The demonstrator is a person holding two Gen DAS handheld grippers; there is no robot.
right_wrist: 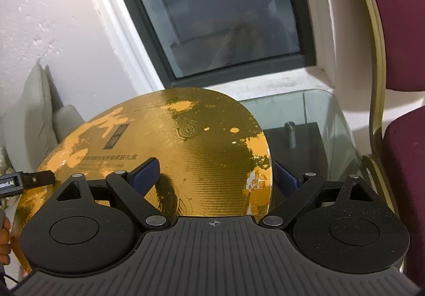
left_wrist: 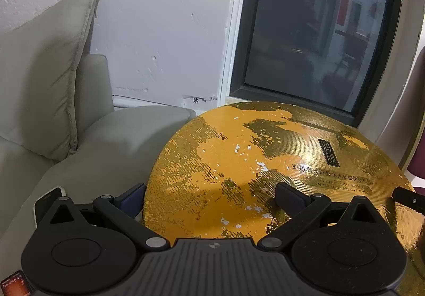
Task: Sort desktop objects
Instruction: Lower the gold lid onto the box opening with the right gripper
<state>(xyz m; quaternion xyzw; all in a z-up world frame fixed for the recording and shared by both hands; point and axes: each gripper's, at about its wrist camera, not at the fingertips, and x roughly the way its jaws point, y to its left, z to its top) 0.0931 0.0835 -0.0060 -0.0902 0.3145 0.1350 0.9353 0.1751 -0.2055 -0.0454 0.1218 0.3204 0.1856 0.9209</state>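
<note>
The round gold box [left_wrist: 252, 163] ran out of the left wrist view at its right and near edges, its small print too blurred to read; the right gripper [right_wrist: 212, 171] hid the box's near rim; a phone [left_wrist: 49, 200] showed only a corner behind the left gripper [left_wrist: 209, 195]; whatever lay behind the window [right_wrist: 212, 9] was murky.

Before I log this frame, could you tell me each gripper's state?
Left gripper: open, straddling the gold round box's left edge.
Right gripper: open, straddling its right edge.
</note>
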